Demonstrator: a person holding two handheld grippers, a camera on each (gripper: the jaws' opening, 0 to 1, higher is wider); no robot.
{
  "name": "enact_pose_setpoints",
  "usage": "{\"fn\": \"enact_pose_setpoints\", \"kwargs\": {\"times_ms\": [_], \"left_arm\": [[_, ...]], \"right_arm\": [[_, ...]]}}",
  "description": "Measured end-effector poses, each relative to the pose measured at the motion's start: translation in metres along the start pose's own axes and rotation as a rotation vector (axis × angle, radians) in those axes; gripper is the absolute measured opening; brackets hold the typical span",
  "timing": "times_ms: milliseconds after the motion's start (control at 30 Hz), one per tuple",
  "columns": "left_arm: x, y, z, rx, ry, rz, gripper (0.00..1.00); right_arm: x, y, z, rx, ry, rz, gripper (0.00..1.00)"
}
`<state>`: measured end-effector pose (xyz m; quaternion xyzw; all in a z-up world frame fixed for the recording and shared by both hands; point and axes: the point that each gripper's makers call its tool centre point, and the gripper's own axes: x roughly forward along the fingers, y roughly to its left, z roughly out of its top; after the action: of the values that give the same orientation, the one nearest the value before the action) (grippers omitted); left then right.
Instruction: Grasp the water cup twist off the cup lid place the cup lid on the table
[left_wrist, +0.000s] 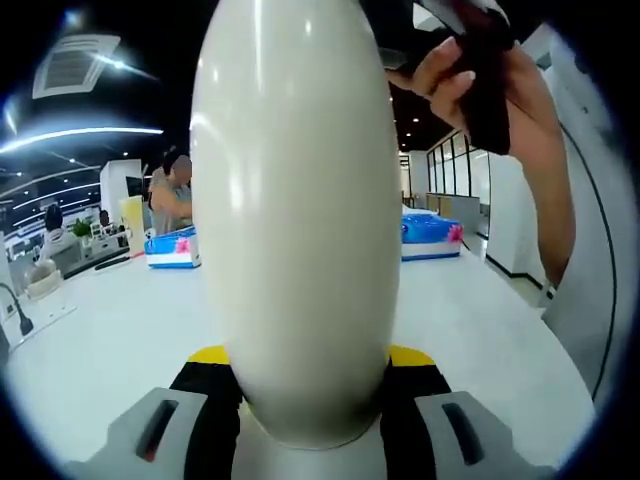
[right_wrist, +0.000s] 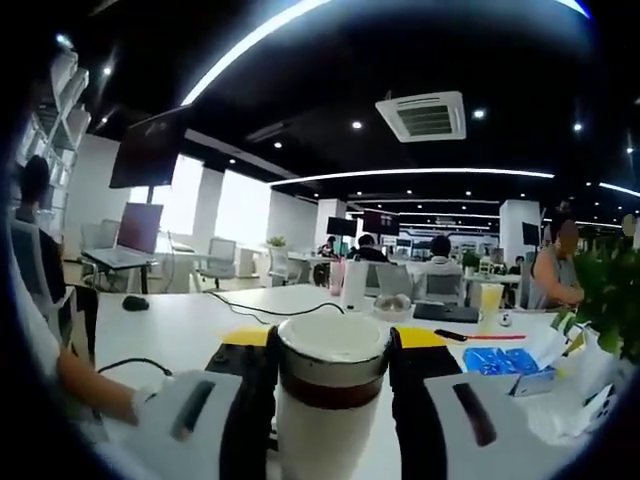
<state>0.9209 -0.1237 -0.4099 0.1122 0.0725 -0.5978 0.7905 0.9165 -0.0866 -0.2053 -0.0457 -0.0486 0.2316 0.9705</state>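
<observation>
A cream-white water cup stands tall between my left gripper's jaws, which are shut on its lower body. Its upper end runs out of the top of the left gripper view. At the upper right of that view, a hand holds the dark right gripper near the cup's top. In the right gripper view, the cup lid, white-topped with a silver rim and a brown band, sits between my right gripper's jaws, which are shut on it. Whether the lid is still joined to the cup cannot be told.
The white table stretches ahead with blue packets at its far side. Blue packets, a green plant, a black cable and a mouse lie on the white table. People sit at desks behind.
</observation>
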Motion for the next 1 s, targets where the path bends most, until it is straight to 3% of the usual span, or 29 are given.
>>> {"fn": "enact_pose_setpoints", "kwargs": {"times_ms": [200, 1000], "left_arm": [[-0.0002, 0.0000, -0.0001, -0.001, 0.001, 0.000, 0.55], [-0.0007, 0.0007, -0.0007, -0.004, 0.003, 0.001, 0.55]], "right_arm": [[0.0014, -0.0001, 0.0000, -0.013, 0.001, 0.008, 0.46], [0.0038, 0.0056, 0.0004, 0.010, -0.034, 0.159, 0.46]]}}
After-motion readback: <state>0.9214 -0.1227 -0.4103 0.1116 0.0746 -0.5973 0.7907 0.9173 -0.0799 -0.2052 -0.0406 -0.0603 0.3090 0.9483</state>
